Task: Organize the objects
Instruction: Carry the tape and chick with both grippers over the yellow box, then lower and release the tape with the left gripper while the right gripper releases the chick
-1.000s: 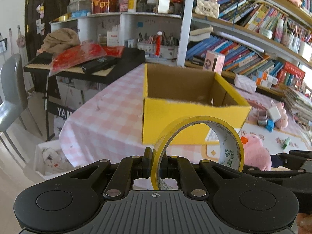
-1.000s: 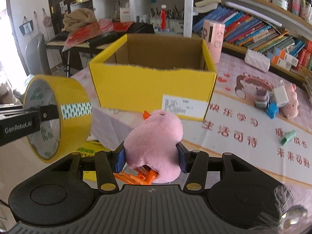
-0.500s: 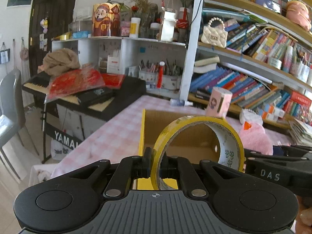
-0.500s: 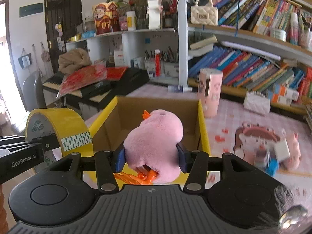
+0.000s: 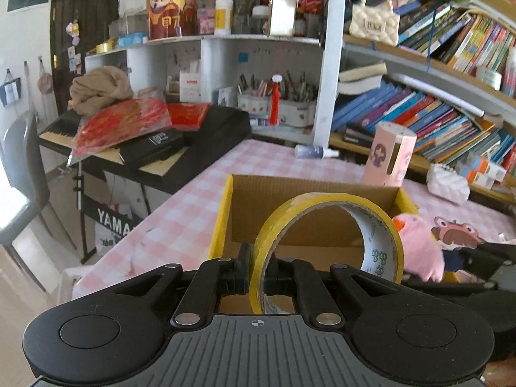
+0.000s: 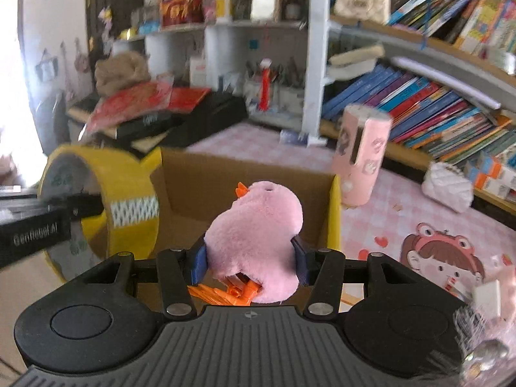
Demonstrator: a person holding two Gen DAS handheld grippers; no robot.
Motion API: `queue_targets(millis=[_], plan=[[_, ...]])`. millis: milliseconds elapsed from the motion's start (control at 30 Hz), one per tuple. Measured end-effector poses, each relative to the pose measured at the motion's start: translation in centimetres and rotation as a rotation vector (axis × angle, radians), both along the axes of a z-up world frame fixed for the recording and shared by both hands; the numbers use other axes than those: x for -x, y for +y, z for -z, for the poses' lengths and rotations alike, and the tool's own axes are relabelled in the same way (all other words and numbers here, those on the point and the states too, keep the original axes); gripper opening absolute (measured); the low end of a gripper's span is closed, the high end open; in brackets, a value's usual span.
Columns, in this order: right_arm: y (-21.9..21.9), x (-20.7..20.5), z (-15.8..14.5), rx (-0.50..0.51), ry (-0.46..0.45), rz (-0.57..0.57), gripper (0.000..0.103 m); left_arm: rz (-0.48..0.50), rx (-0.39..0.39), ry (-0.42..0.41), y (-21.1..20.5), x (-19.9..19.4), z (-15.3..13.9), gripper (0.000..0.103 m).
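The yellow tape roll (image 5: 325,235) is standing upright between the fingers of the left hand-held gripper (image 5: 258,266), rising toward twelve o'clock from them, and it is hanging over the open yellow cardboard box (image 5: 225,213) on the pink-checked bench (image 5: 180,222). One pink plush duck (image 6: 258,235), with orange beak and feet, is sitting in the right hand-held gripper (image 6: 251,258) over the same box, at three o'clock of the tape in the left wrist view. There is one roll, one duck, one box. The left jaws are pinching narrowly on the roll's wall; the right jaws are standing partly apart, pressing the duck's sides.
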State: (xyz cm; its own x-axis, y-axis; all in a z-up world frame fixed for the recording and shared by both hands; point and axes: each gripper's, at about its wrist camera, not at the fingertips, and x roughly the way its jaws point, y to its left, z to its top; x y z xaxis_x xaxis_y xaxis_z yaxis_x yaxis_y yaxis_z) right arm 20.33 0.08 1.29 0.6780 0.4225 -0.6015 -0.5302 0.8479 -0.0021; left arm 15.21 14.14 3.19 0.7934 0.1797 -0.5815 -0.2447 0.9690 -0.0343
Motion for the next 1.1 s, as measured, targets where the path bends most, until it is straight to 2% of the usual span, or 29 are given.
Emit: queue_targets(millis=[167, 400, 900, 1100], plan=[[1.0, -1.5, 2.0, 0.087, 0.039, -0.091, 0.048, -0.009, -0.031, 0.055, -0.5, -1.8, 1.1, 0.006], [1.7, -2.3, 3.3, 0.198, 0.008, -0.186, 0.048, -0.008, -0.045, 0.125, -1.0, -3.3, 2.8, 0.006], [1.1, -3.1, 3.8, 0.291, -0.018, -0.302, 0.049, 0.022, -0.07, 0.216, -2.4, -4.6, 4.8, 0.007], [1.1, -3.2, 3.8, 0.292, -0.016, -0.313, 0.049, 0.015, -0.077, 0.243, -2.6, -4.7, 5.5, 0.009]])
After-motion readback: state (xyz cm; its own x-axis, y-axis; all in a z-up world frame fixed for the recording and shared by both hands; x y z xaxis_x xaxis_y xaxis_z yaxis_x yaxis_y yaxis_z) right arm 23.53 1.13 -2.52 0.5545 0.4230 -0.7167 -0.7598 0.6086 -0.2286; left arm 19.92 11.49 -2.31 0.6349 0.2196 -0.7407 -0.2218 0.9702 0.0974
